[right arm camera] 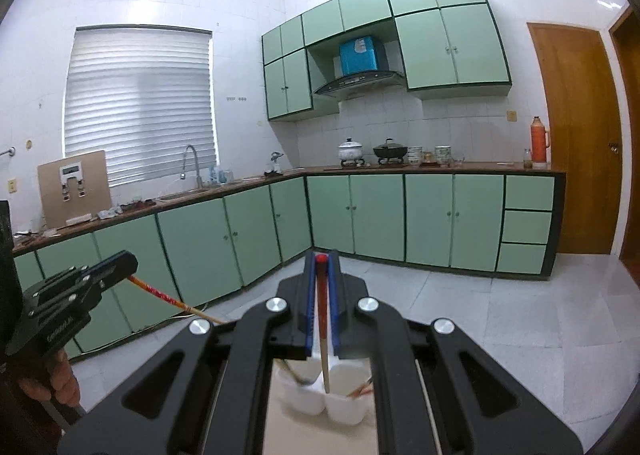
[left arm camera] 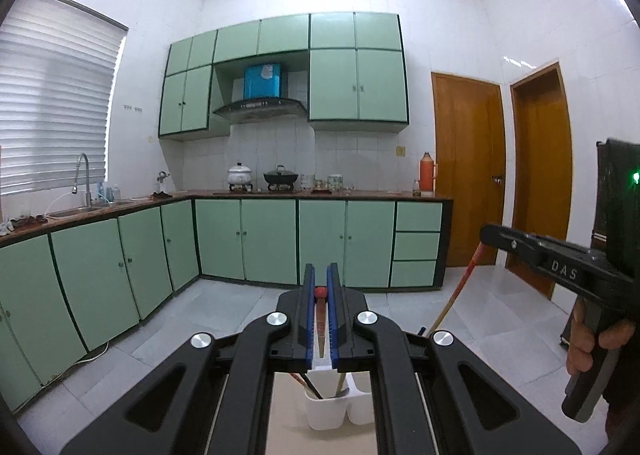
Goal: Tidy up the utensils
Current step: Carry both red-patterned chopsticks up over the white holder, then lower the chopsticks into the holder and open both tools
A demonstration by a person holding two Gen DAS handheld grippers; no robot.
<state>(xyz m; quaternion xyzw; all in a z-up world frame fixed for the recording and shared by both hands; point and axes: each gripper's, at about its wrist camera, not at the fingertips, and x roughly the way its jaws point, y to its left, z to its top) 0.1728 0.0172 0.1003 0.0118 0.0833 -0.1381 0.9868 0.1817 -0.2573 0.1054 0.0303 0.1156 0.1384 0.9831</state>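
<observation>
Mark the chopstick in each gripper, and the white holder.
left chopstick (left arm camera: 320, 319), left wrist view, shaft between pads
right chopstick (right arm camera: 321, 307), right wrist view, red-brown shaft
white holder (left arm camera: 324, 413), left wrist view, front wall

A home kitchen: green cabinets (left arm camera: 248, 239), sink faucet (left arm camera: 83, 175), range hood (left arm camera: 260, 109).

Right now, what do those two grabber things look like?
Both are black, with flat arms joined by round silver bolts and long cut-out holes. The left gripper and the right gripper each have two straight fingers lined with ridged blue pads. Seen from the side, the right one shows white letters and a small green light.
</observation>
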